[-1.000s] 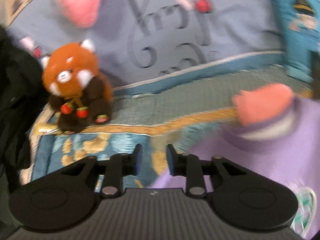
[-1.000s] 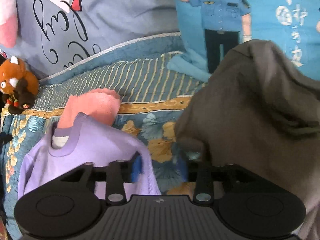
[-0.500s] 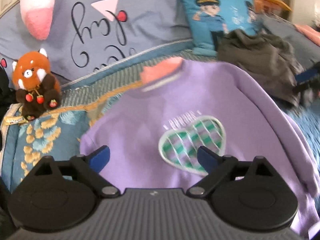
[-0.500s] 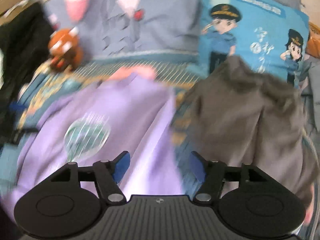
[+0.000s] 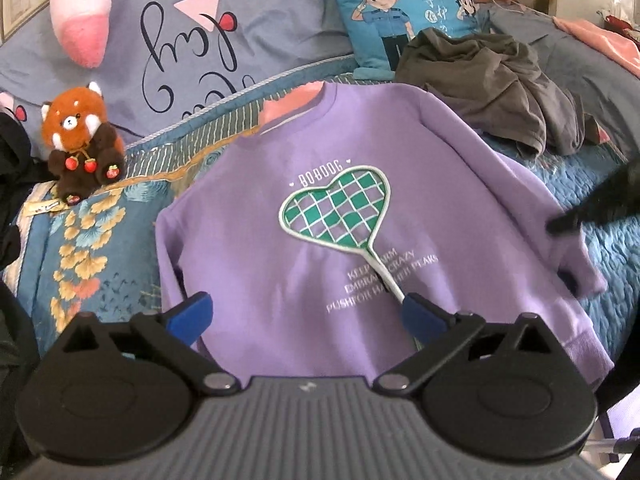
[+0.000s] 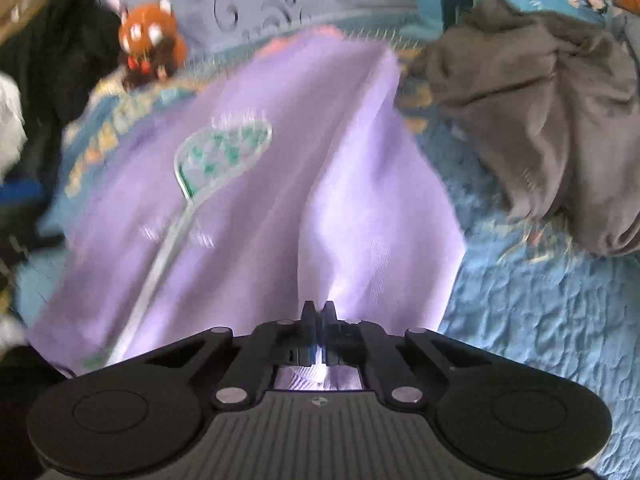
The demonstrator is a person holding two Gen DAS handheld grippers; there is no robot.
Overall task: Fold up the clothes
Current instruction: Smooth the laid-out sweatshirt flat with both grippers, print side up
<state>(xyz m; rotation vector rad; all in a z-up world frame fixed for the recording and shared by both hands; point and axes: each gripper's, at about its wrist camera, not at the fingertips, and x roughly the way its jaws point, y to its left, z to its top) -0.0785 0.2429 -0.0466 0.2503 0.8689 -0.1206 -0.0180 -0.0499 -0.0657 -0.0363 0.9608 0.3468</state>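
A purple sweatshirt (image 5: pixel 304 240) with a green checked heart print lies face up, spread flat on the blue quilted bed. It also shows in the right wrist view (image 6: pixel 288 168). My left gripper (image 5: pixel 308 316) is open wide and empty, above the sweatshirt's lower hem. My right gripper (image 6: pixel 319 312) is shut on a fold of the sweatshirt's right sleeve and lifts the cloth into a ridge. The right gripper shows in the left wrist view (image 5: pixel 592 212) as a dark shape at the sleeve.
A crumpled grey garment (image 5: pixel 496 80) lies at the back right, also in the right wrist view (image 6: pixel 536 112). A red panda plush (image 5: pixel 80 140) sits at the back left. A police cartoon cushion (image 5: pixel 400 12) and a grey pillow (image 5: pixel 192 40) line the back. The blue quilt (image 6: pixel 540 320) lies right.
Both grippers pulled back from the collar to the sweatshirt's lower part. The left opened wide. The right opened, then shut on the right sleeve.
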